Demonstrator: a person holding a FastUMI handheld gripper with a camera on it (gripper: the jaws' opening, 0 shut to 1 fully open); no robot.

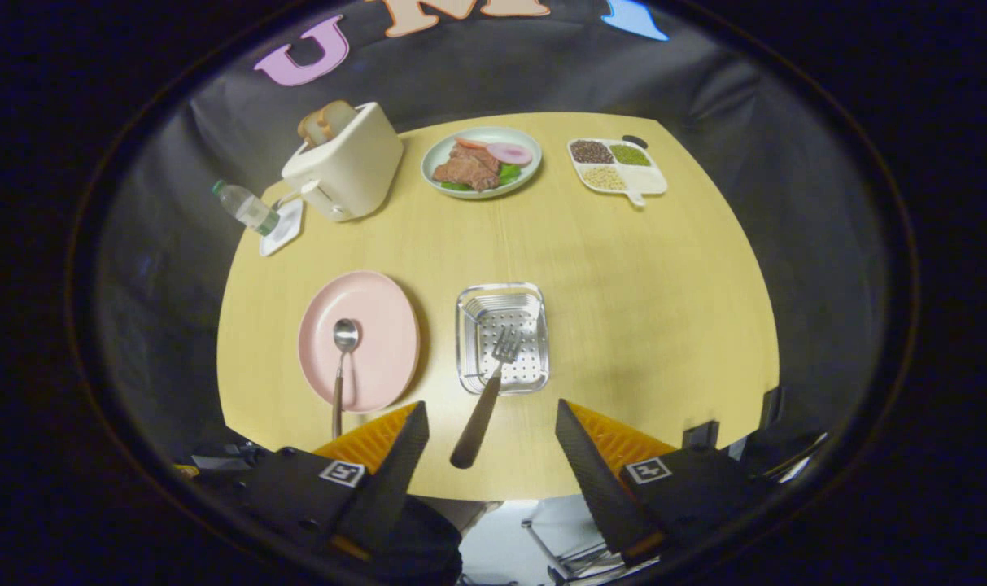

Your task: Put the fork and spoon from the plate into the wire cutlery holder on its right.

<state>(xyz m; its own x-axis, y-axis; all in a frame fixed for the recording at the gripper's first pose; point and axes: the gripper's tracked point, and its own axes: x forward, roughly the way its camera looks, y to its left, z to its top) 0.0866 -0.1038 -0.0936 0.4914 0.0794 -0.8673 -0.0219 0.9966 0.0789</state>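
The fork [493, 382] lay with its tines inside the wire cutlery holder [503, 338] and its dark handle sticking out over the near rim, running back toward the gripper [491, 423] and slightly to the left. The handle end rested on the table [639, 277], between the two fingers, touching neither. The fingers were spread wide apart and held nothing.

The spoon [342, 362] was on the pink plate [359, 340], just left of the holder. Its bowl pointed away from the gripper, near the middle of the plate, and its handle ran almost straight back, passing over the near rim of the plate and out above the table edge, close to the left finger.

The holder was a shiny, perforated rectangular basket and had only the fork's head in it.

Farther off stood a cream toaster [345, 163] with slices of bread [324, 120] in its slots. Beside it a water bottle [245, 207] lay tilted by a small white dish [283, 228]. A pale green plate [481, 161] carried meat, greens and sliced vegetables. A white divided tray [619, 167] held dark, green and pale grains in separate compartments.
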